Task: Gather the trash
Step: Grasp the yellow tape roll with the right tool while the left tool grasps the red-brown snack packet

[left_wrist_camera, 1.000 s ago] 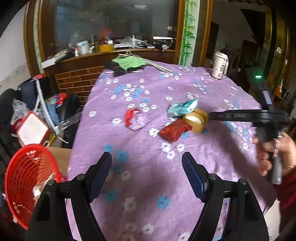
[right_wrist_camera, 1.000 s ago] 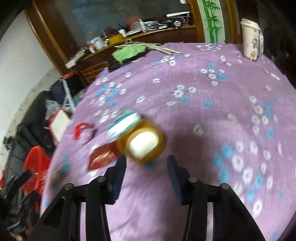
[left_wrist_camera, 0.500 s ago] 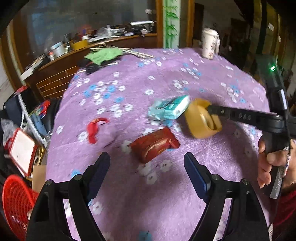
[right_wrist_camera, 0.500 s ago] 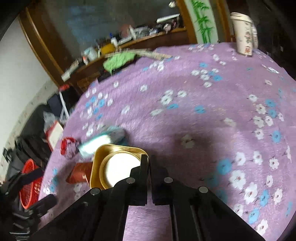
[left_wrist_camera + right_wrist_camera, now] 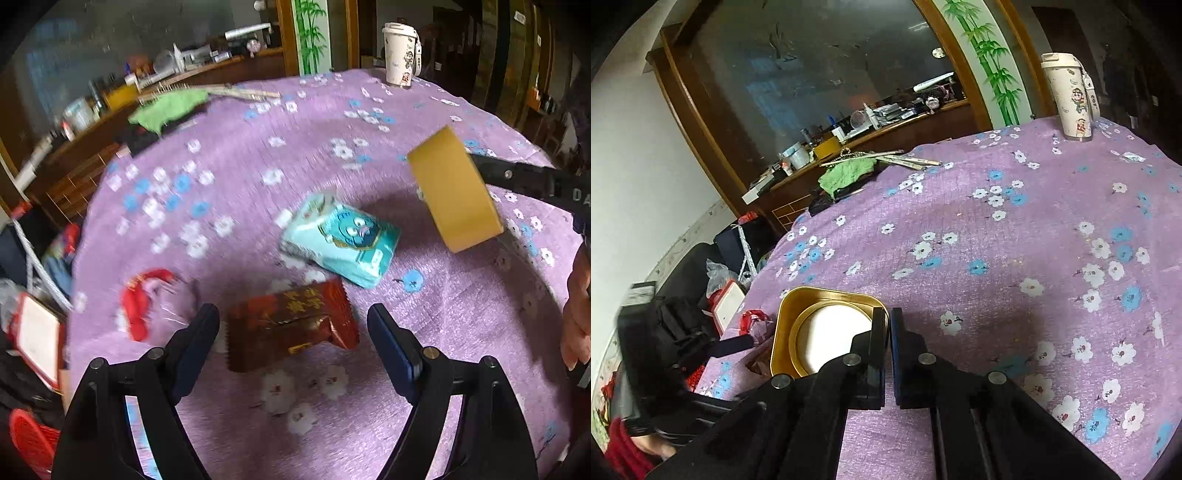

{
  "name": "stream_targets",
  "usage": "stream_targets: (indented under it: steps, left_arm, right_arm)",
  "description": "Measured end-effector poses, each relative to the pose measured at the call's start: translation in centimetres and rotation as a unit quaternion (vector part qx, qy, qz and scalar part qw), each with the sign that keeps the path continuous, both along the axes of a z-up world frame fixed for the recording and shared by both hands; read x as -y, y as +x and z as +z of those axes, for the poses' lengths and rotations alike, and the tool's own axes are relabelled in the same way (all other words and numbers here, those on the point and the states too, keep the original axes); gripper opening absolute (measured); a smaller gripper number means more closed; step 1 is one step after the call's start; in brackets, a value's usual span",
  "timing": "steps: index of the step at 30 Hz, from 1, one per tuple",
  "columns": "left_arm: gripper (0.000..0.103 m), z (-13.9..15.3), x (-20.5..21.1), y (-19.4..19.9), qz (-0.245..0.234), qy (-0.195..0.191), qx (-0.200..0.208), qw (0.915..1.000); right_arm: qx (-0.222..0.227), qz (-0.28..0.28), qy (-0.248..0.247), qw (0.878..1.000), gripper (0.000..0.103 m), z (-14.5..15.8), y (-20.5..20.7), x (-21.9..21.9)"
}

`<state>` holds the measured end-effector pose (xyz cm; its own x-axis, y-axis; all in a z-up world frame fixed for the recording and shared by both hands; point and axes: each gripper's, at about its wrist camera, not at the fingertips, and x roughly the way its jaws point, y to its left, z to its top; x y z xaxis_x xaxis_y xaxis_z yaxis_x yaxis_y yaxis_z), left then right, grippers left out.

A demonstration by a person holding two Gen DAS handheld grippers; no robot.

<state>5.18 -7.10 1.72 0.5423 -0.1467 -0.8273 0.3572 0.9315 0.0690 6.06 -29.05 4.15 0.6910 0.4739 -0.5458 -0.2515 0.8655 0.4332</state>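
My right gripper (image 5: 889, 332) is shut on the rim of a gold square tray (image 5: 827, 328) with a white inside and holds it above the purple flowered tablecloth (image 5: 1015, 236). The left wrist view shows the tray (image 5: 454, 190) lifted, tilted on edge. My left gripper (image 5: 293, 332) is open, its fingers either side of a dark red wrapper (image 5: 291, 325) lying on the cloth. A teal tissue pack (image 5: 341, 240) lies just beyond it. A red and clear crumpled wrapper (image 5: 151, 301) lies to the left.
A white cup (image 5: 399, 53) stands at the table's far edge. A green cloth (image 5: 168, 109) and sticks lie at the far left. A red basket (image 5: 31, 441) sits on the floor left of the table, among bags and boxes.
My right gripper closed on the gold tray and lifted it off the cloth. My left gripper moved forward and down until its fingers straddle the red wrapper.
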Motion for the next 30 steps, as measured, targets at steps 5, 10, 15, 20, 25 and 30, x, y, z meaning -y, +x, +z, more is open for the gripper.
stream_targets:
  steps: [5,10,15,20,25,30]
  left_arm:
    - [0.068,-0.6,0.6,-0.4,0.010,0.005,0.014,0.9998]
    - [0.046,0.5,0.3,-1.4,0.033,-0.021,0.039,0.9985]
    - [0.040,1.5,-0.8,-2.2,0.056,-0.061,0.034,0.9960]
    - [0.040,1.1,-1.3,-3.6,0.062,-0.060,0.034,0.9957]
    - [0.051,0.6,-0.8,-3.8,0.054,-0.034,0.039,0.9972]
    - [0.048,-0.7,-0.9,-3.0,0.059,-0.029,0.028,0.9974]
  right_arm:
    - [0.002,0.006,-0.006,1.000,0.004,0.0,-0.1,-0.4]
    - [0.002,0.011,-0.013,1.000,0.004,-0.1,-0.2,-0.7]
    - [0.008,0.015,-0.018,1.000,0.004,0.0,-0.5,-0.9]
    - [0.012,0.022,-0.028,0.999,0.004,0.1,-0.7,-1.4]
    - [0.016,0.028,-0.036,0.999,0.004,0.0,-0.9,-1.9]
    - [0.019,0.031,-0.041,0.998,0.004,0.1,-1.1,-2.1]
